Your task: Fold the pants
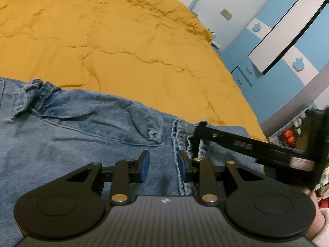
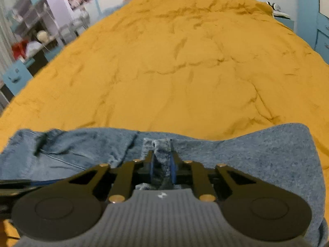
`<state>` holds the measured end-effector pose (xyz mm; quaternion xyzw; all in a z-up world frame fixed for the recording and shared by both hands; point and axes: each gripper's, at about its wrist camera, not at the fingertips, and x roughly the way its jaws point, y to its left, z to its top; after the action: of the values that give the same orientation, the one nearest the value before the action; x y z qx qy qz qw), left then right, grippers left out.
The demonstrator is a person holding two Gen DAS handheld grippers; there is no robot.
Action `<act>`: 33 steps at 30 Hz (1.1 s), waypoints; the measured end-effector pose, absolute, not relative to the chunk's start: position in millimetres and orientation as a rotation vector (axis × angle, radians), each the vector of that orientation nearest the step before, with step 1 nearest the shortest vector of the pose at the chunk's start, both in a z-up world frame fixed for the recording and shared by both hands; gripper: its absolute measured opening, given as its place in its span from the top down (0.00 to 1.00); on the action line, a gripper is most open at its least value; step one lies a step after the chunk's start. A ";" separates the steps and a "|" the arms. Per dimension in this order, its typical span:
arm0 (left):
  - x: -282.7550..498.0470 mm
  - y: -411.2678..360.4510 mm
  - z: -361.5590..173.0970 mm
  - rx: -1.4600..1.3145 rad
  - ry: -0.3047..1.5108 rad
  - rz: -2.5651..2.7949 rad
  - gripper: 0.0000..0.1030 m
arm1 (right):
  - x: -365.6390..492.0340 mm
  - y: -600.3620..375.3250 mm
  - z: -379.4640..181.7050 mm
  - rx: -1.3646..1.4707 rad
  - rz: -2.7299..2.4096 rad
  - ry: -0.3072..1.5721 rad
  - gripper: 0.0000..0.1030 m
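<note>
Blue denim pants lie on a mustard-yellow bedspread. In the left wrist view my left gripper hovers open just above the denim, its blue pads apart beside a thick seam. The right gripper reaches in from the right and pinches the denim edge there. In the right wrist view my right gripper is shut on a bunched fold of the pants, with a seam sticking up between the pads. The bedspread stretches beyond.
Blue and white cabinets stand past the bed's right edge. Shelves with clutter stand to the bed's left in the right wrist view. The bed's far edge meets a wall.
</note>
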<state>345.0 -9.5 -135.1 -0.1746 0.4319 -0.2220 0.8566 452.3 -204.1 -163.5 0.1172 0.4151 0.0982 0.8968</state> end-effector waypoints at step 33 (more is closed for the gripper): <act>381.9 -36.2 -209.8 -0.652 1.134 -0.569 0.46 | 358.0 -279.1 -150.3 0.244 0.177 0.827 0.66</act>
<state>381.9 -36.2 -209.8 -0.2993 0.5201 -0.2610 0.7562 358.0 -279.1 -150.3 0.1181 0.4001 0.0856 0.9048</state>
